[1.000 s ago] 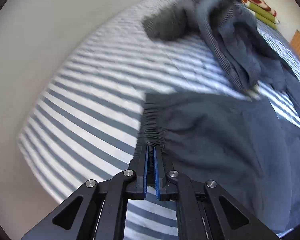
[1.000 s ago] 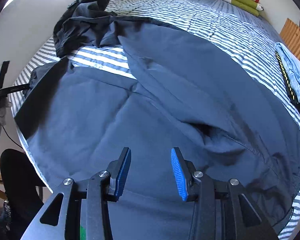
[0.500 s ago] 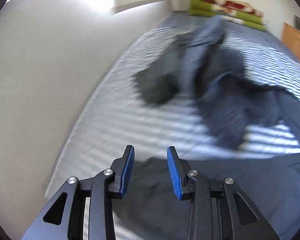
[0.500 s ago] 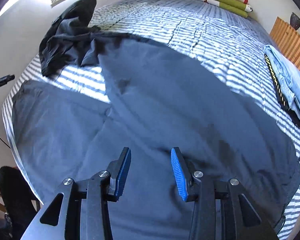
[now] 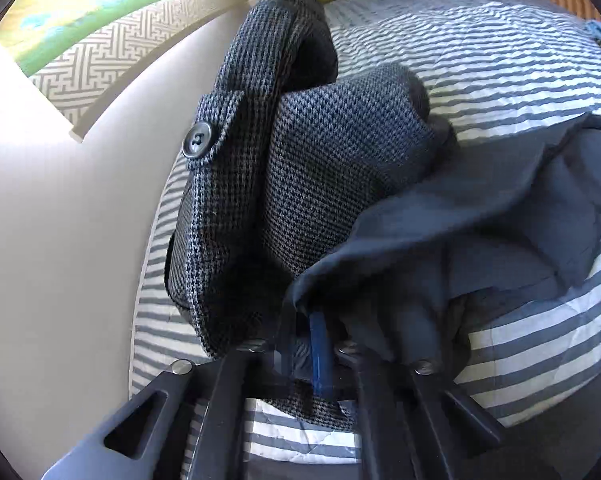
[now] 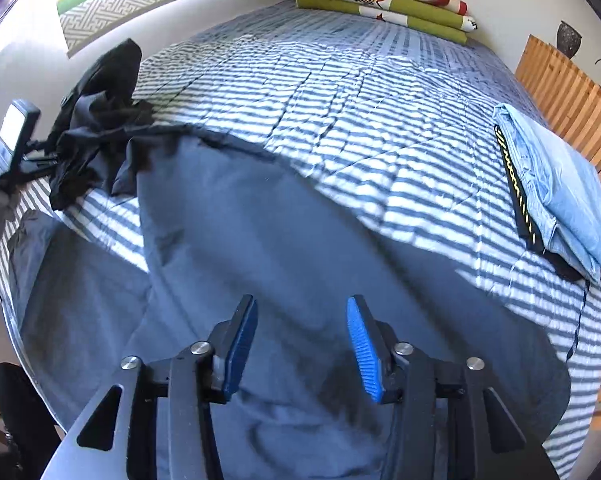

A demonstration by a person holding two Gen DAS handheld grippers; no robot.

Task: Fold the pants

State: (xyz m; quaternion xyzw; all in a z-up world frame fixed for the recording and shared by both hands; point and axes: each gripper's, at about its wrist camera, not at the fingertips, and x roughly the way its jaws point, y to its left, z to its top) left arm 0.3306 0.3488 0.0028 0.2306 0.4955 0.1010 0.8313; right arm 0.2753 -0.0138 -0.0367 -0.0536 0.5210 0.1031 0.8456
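Left gripper (image 5: 304, 344): buried in cloth at the hem of the dark blue pants (image 6: 284, 248). One blue pad shows; the other finger is hidden under fabric. Whether the jaws are together or apart cannot be told.
Right gripper (image 6: 300, 344): jaws spread wide, nothing between them, poised above the pants near the bed's near edge.
Landmark: striped bed cover (image 6: 340, 100), taken as reference for all positions.
Edges: wall (image 5: 60, 220) runs tight along the cover's left side. A slatted wooden panel (image 6: 572, 92) borders the right side. Folded green and red bedding (image 6: 384, 0) sits at the far end.
Open room: the far half of the cover is bare stripes. The right rim carries folded light blue jeans (image 6: 560, 184).
Crowding: a grey checked garment (image 5: 280, 168) with a dark button (image 5: 197, 139) is heaped on the cover's left rim, touching the pants hem.
Pants, position: spread across the near half of the cover, one leg running toward the left rim.
Pants, condition: thin, smooth fabric, shallow wrinkles. The leg end at the left gripper is lifted and bunched, draping over the gripper body.
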